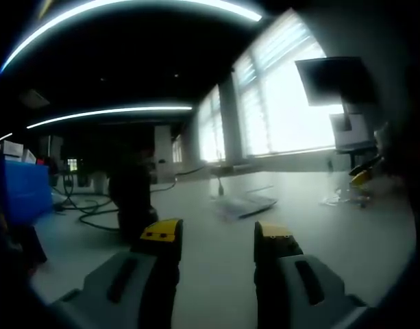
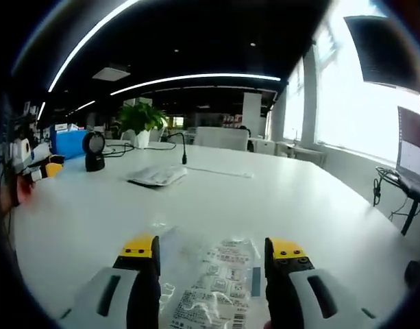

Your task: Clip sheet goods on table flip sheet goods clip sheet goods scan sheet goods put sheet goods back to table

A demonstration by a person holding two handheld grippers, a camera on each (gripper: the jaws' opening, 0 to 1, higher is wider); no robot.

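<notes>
Sheet goods packet (image 2: 213,288) lies on table (image 2: 312,205) between right gripper's jaws; second packet (image 2: 157,175) ahead-left, scanner (image 2: 94,151) further left behind it, plant (image 2: 140,118) beyond.

Left gripper (image 1: 217,241): two grey jaws rising from 6 o'clock, each with a dark lengthwise slot and a black inner face.
Left tips: yellow caps with small dark screw dots, over black pads.
Right gripper (image 2: 212,255): same build, grey jaws with dark slots.
Right tips: yellow caps with dark dots, black beneath, at 7 and 5 o'clock.
</notes>
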